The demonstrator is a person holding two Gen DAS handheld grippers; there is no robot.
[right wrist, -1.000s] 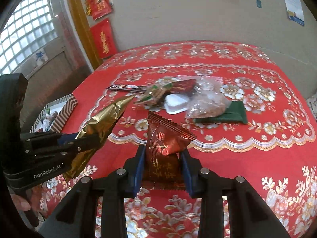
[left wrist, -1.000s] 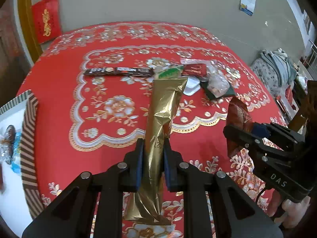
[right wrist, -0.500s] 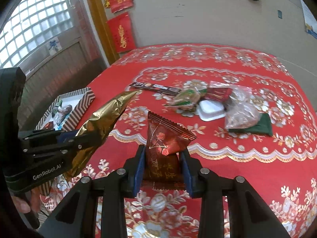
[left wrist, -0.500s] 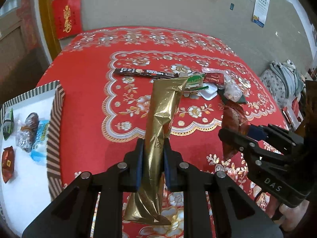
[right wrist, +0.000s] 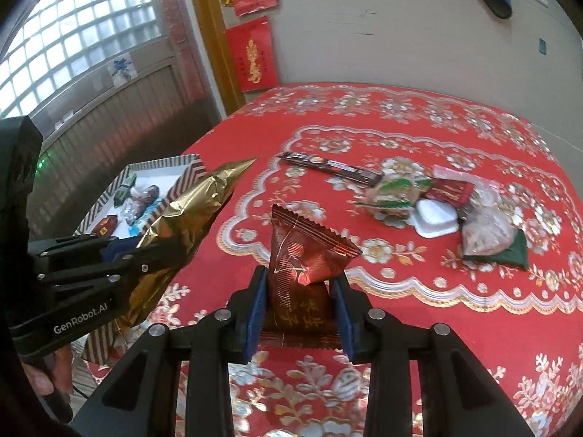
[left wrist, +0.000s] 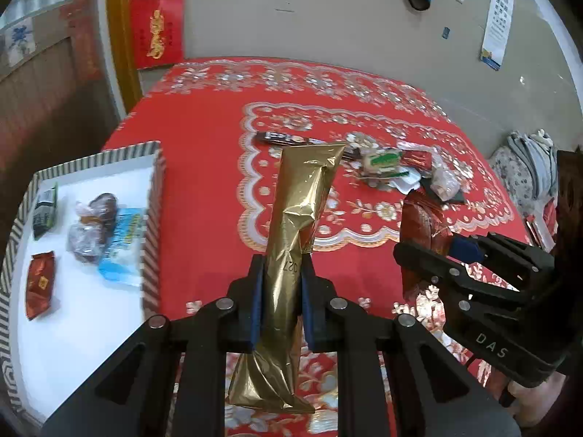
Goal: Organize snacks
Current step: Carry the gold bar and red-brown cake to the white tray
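The left tongs (left wrist: 280, 300) are squeezing a gold packet (left wrist: 297, 225); the right tongs (right wrist: 298, 304) are squeezing a red packet (right wrist: 304, 255). Some snacks are sitting in the tray (left wrist: 155, 196) left of them; more are waiting ahead.

A home, by the look of it — a round table under a red floral tablecloth (left wrist: 204, 167), red paper hangings with gold characters (right wrist: 253, 56) on the plain wall at upper centre, a glass-block window (right wrist: 80, 32) at upper left, folded clothes (left wrist: 528, 167) heaped at the right edge.
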